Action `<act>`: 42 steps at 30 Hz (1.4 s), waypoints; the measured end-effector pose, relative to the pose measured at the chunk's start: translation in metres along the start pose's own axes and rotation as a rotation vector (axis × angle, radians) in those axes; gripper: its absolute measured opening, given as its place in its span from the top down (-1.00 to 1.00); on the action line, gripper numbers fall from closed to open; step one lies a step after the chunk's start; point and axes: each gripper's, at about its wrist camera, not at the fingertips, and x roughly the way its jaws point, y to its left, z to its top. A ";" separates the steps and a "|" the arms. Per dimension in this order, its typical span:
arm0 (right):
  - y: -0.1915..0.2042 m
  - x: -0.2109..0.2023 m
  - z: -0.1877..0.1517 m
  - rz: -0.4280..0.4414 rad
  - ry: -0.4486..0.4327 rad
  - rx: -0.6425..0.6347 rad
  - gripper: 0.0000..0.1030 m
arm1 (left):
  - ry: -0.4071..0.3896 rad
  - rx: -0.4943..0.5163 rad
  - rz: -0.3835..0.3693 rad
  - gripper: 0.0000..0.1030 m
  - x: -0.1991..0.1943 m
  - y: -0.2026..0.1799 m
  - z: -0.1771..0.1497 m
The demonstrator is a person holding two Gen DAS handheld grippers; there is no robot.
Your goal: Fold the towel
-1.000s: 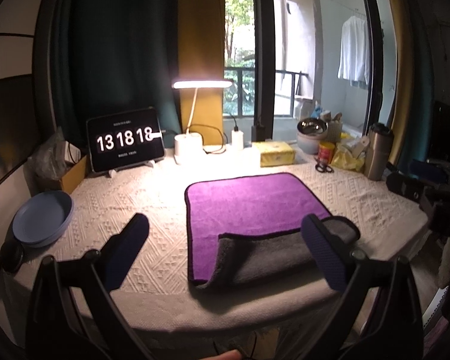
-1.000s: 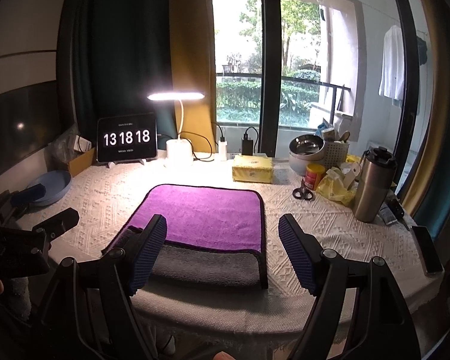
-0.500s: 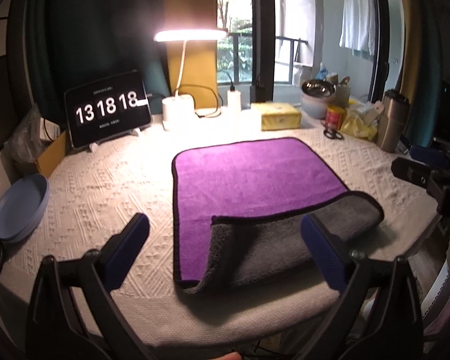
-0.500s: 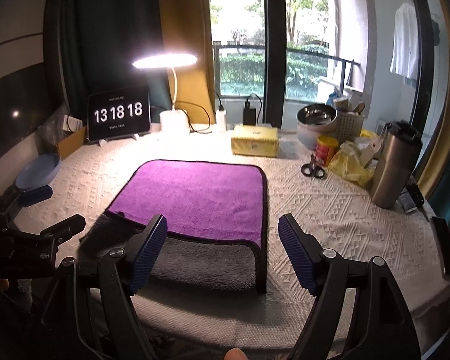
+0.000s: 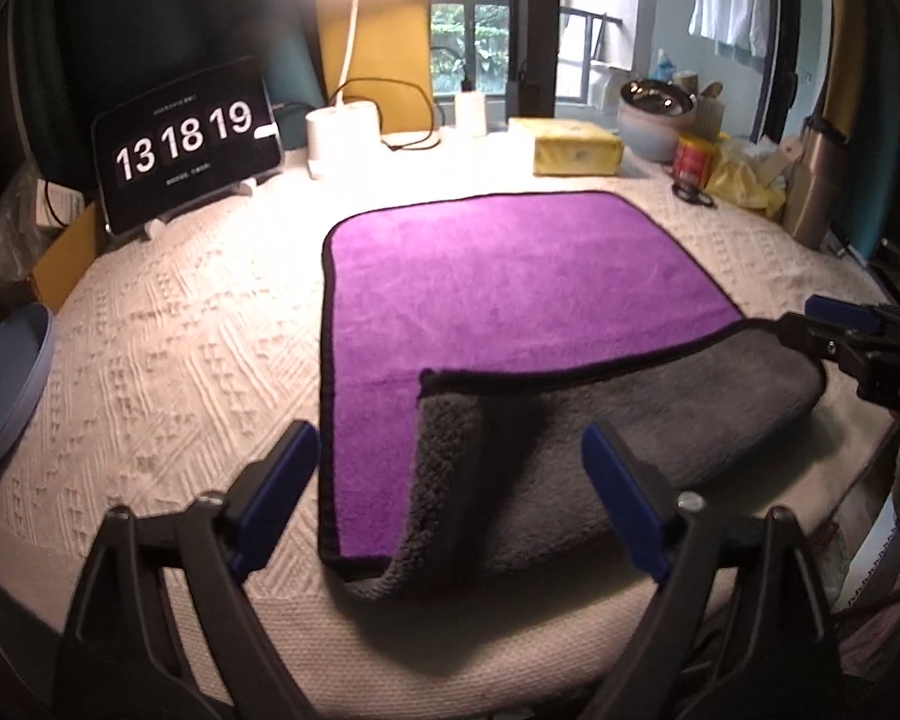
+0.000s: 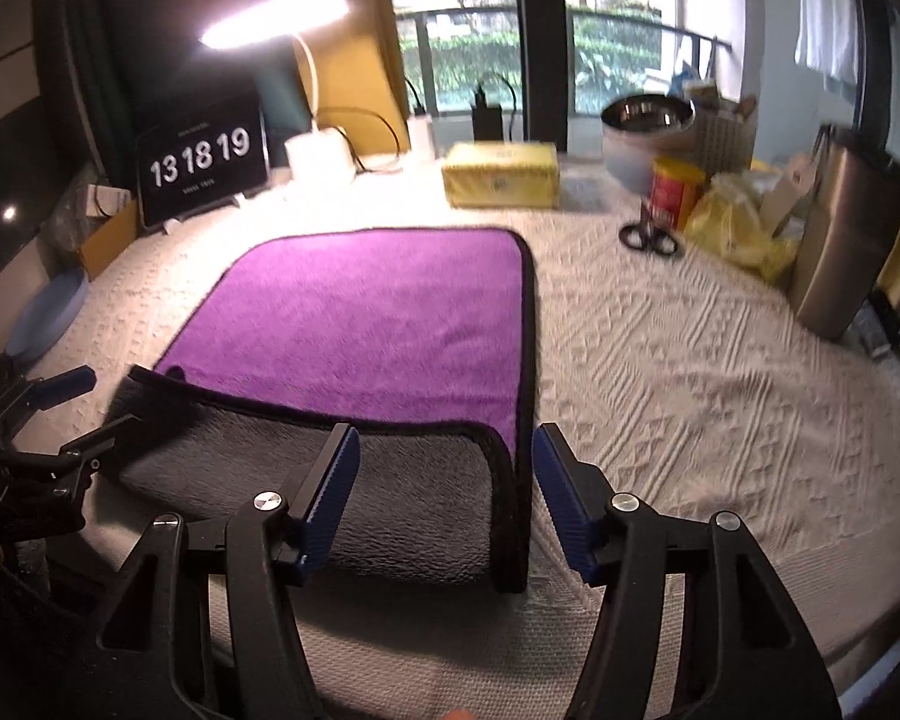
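A purple towel (image 5: 510, 276) with black trim lies flat on the white textured tablecloth; its near edge is flipped over, showing the grey underside (image 5: 600, 432). It also shows in the right wrist view (image 6: 378, 312), grey flap (image 6: 354, 480) nearest me. My left gripper (image 5: 450, 492) is open and empty, just above the towel's near left corner. My right gripper (image 6: 444, 492) is open and empty, its jaws either side of the near right corner of the folded flap. Each gripper shows in the other's view: the right (image 5: 858, 336), the left (image 6: 48, 414).
A clock tablet (image 5: 186, 138), lamp base (image 5: 342, 132) and yellow tissue box (image 5: 576, 147) stand at the back. A blue plate (image 5: 6, 384) sits at the left edge. Scissors (image 6: 648, 234), a red can (image 6: 675, 186), a steel bowl (image 6: 645, 120) and a metal flask (image 6: 846, 240) stand at the right.
Both grippers have moved forward and down toward the towel's near corners. The right gripper's jaws have narrowed somewhat. The towel has not moved.
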 end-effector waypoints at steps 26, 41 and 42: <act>0.008 -0.002 0.000 -0.025 -0.036 -0.063 0.89 | 0.019 0.012 -0.051 0.79 0.005 -0.003 -0.003; 0.013 -0.031 0.023 -0.022 -0.156 -0.075 0.89 | -0.067 0.012 -0.047 0.83 -0.013 0.007 0.027; 0.012 -0.031 0.026 -0.023 -0.161 -0.075 0.89 | -0.074 0.012 -0.047 0.83 -0.014 0.008 0.030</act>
